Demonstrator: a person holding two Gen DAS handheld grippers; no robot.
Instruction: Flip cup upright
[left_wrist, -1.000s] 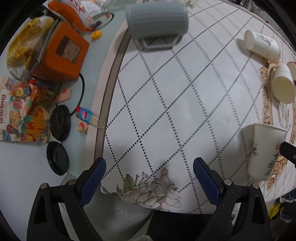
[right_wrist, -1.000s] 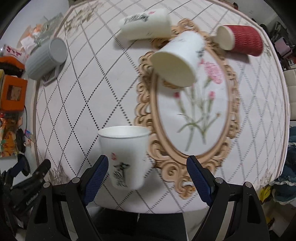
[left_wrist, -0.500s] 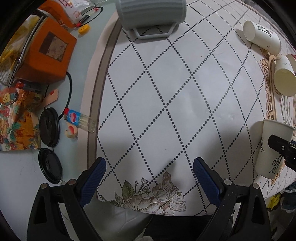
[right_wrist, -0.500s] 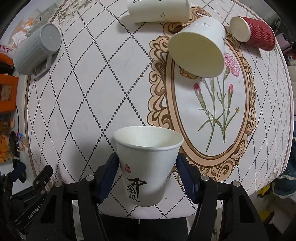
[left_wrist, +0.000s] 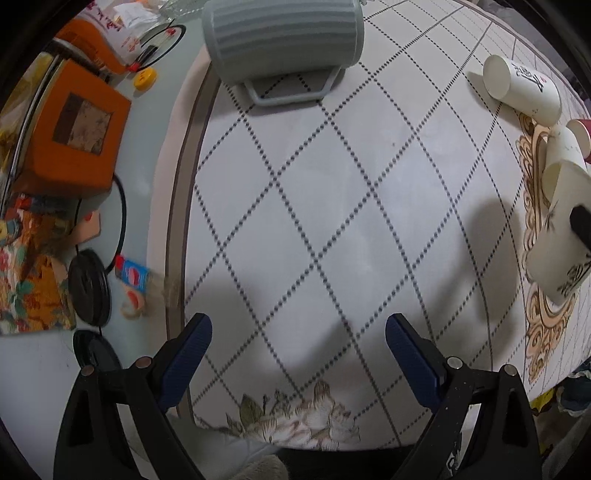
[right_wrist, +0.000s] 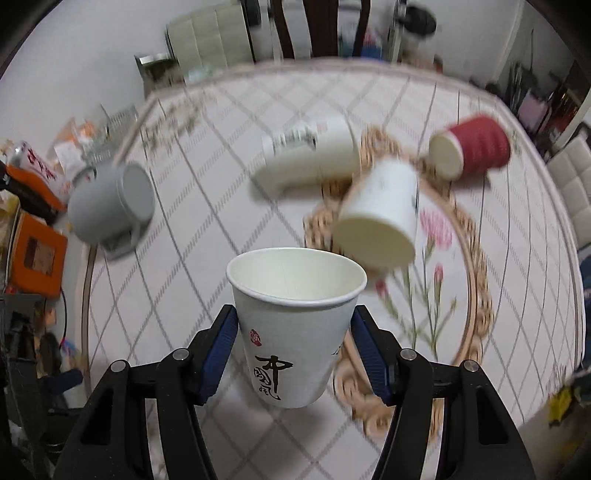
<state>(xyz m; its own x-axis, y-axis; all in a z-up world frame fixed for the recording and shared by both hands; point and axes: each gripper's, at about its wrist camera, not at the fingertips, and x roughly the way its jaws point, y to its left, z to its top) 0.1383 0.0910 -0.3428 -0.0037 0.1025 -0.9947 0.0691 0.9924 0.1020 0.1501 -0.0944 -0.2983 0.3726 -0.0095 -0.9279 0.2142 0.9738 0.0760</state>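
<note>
My right gripper (right_wrist: 293, 349) is shut on a white paper cup (right_wrist: 293, 314) with black characters, held mouth up above the table. The same cup (left_wrist: 554, 240) shows at the right edge of the left wrist view, tilted and off the cloth. My left gripper (left_wrist: 297, 354) is open and empty over the near part of the tablecloth. A grey ribbed mug (left_wrist: 284, 35) lies on its side at the far edge; it also shows in the right wrist view (right_wrist: 110, 205).
A tall white cup (right_wrist: 308, 157), a plain white cup (right_wrist: 380, 218) and a red ribbed cup (right_wrist: 471, 149) lie on their sides on the patterned cloth (left_wrist: 332, 184). An orange box (left_wrist: 75, 129), black lids (left_wrist: 88, 286) and clutter sit left of the cloth.
My right gripper closed on the white cup and lifted it off the table, tilting the view up. My left gripper moved forward toward the grey mug and stayed open.
</note>
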